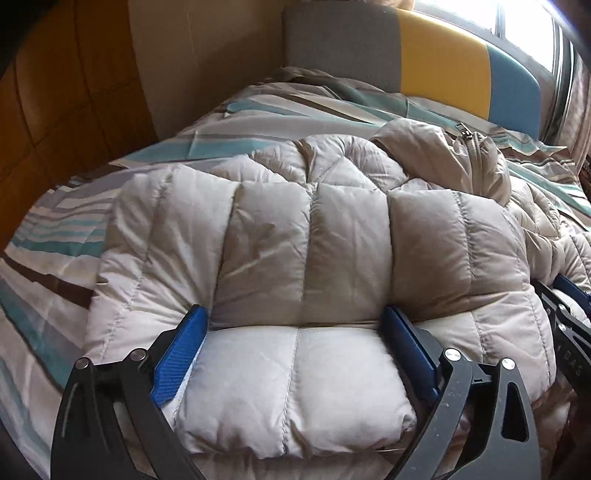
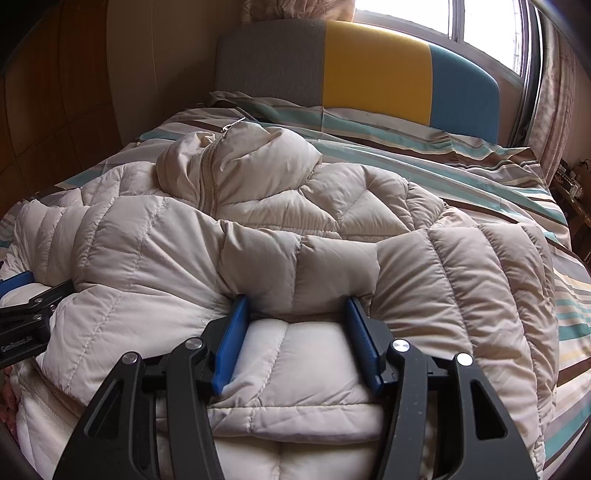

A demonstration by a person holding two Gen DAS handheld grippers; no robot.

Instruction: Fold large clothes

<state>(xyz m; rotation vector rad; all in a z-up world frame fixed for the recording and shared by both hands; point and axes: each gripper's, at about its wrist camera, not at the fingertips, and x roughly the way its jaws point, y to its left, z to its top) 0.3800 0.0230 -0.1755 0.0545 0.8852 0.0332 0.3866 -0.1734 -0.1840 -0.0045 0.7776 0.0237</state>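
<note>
A beige quilted down jacket (image 1: 310, 229) lies on the bed, its zipped collar toward the headboard. In the right wrist view the jacket (image 2: 258, 229) fills the middle. My left gripper (image 1: 295, 314) is open wide, its blue fingers (image 1: 184, 347) pressed into the jacket's near hem with padded fabric bulging between them. My right gripper (image 2: 297, 299) is also open, its blue fingers (image 2: 232, 332) straddling a padded section of the hem. The right gripper shows at the right edge of the left wrist view (image 1: 565, 306). The left gripper shows at the left edge of the right wrist view (image 2: 26, 302).
The bed has a striped teal, brown and white cover (image 2: 461, 162). A grey, yellow and blue headboard (image 2: 369, 66) stands at the far end under a window (image 2: 480, 26). A wooden wardrobe (image 1: 66, 92) is on the left.
</note>
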